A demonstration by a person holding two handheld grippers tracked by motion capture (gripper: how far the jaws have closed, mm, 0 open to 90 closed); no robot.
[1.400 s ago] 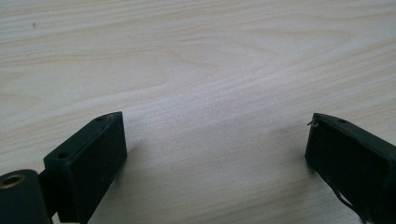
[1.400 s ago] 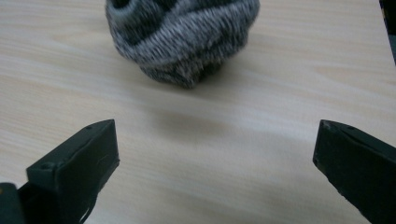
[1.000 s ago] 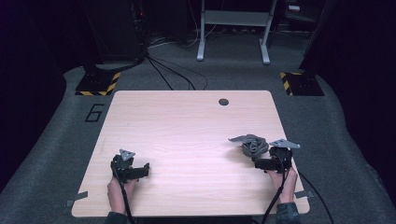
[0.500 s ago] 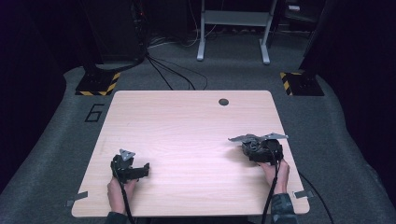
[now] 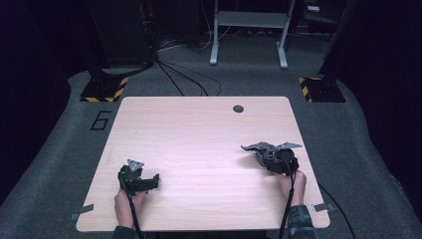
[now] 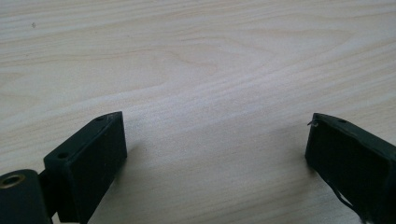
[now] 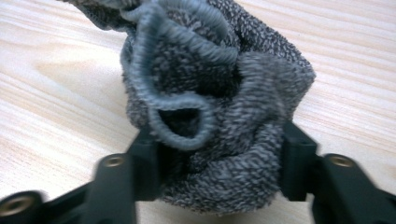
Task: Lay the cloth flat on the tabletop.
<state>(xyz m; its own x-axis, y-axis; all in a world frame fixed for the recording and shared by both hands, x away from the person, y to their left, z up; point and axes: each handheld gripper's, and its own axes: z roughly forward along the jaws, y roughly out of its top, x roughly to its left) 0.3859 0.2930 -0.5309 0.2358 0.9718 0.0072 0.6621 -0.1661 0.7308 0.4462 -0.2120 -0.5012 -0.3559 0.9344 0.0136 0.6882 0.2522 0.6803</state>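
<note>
At the right of the high view, the right gripper (image 5: 263, 155) has just been closing on a bunched grey knitted cloth (image 7: 210, 93) on the pale wooden table (image 5: 199, 134), pads pressing its sides, while the left gripper (image 6: 215, 149) at lower left gapes wide over bare wood.

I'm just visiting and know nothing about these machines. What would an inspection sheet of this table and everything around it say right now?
Surface: pale wooden table, with a dark round hole near its far edge.
Job's things: grey knitted cloth, bunched up at the table's right side.
Clutter: nothing seen.
Grippers: right gripper has just been closing, and its fingers now press the cloth from both sides; left gripper rests open on bare wood.
Cables: one trails from each gripper toward the person; more lie on the floor beyond the table.
Surroundings: grey carpet, two yellow-black striped bases, a metal frame, dark backdrop.
</note>
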